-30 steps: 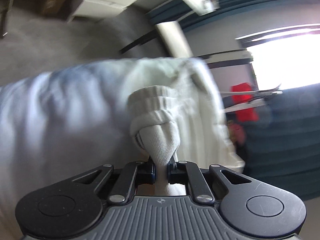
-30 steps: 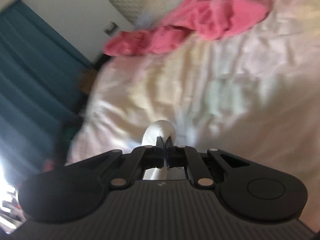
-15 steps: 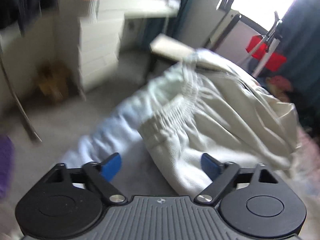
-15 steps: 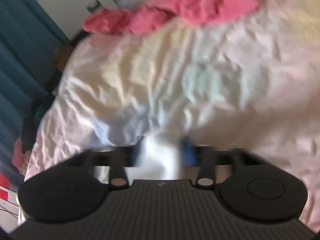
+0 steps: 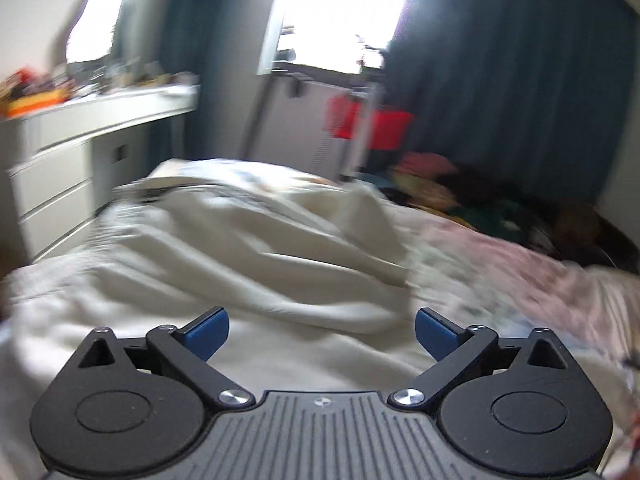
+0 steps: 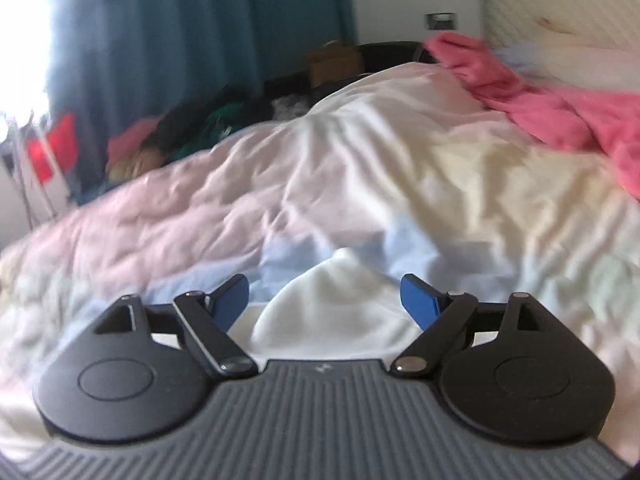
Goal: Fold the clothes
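- Plainly, the left gripper is spreading its jaws wider, nothing pinched; the cream garment lies rumpled on the bed just beyond its blue pads.
- Right gripper stands wide, a white fold of the garment loose between its fingers.
- Far right, a pink garment lies near the headboard.
- No legible writing or brand shows; both views are blurred.

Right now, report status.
Left gripper opening, nothing between fingers. Right gripper open, straddling white garment on bed. Pink cloth beyond, clear.
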A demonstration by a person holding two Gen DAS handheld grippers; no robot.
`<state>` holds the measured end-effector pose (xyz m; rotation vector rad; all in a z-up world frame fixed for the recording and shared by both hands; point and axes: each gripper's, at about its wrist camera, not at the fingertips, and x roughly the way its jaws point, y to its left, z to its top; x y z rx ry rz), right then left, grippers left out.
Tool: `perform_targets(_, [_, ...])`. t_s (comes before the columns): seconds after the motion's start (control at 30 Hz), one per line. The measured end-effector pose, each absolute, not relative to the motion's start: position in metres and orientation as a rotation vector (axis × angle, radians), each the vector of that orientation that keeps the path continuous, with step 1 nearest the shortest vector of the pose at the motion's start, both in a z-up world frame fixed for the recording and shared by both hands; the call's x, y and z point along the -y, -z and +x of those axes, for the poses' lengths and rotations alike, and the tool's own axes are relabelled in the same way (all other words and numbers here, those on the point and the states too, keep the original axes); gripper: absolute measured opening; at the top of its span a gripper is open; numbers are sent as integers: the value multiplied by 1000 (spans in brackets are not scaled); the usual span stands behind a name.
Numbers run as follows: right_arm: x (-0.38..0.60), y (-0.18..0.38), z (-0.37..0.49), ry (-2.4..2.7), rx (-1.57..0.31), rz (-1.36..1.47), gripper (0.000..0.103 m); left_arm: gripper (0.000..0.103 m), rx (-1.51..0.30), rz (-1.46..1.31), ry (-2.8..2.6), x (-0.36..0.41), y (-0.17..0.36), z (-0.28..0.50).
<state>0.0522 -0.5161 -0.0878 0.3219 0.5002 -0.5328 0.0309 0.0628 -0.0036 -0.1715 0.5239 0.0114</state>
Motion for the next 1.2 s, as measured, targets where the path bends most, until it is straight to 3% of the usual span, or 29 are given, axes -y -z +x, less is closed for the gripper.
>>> perform_targets(0.23, [544, 108, 89, 579, -527, 438, 84, 101, -525, -34, 105, -18, 74, 49])
perform_targets(0.47, [559, 132, 109, 674, -617, 474, 84, 101, -565, -41, 117, -17, 100, 70])
perform_targets(0.57, [545, 131, 117, 625, -651, 374, 58, 101, -577, -44, 120, -17, 104, 73])
perform_targets(0.6, [539, 129, 118, 623, -667, 340, 34, 101, -582, -40, 121, -16, 105, 74])
perform_targets(0.63, [535, 128, 118, 628, -675, 308, 23, 101, -586, -38, 122, -16, 106, 75])
perform_targets(0.7, [534, 123, 115, 651, -651, 275, 13, 101, -587, -34, 125, -16, 107, 74])
perform_targets(0.87, [551, 107, 98, 772, -517, 304, 9, 101, -571, -32, 107, -16, 104, 73])
perform_targets(1.03, [564, 132, 97, 756, -558, 345, 10, 101, -580, -64, 41, -25, 96, 75])
perform_targets(1.2, [553, 119, 93, 722, -534, 355, 18, 101, -577, -116, 23, -35, 87, 72])
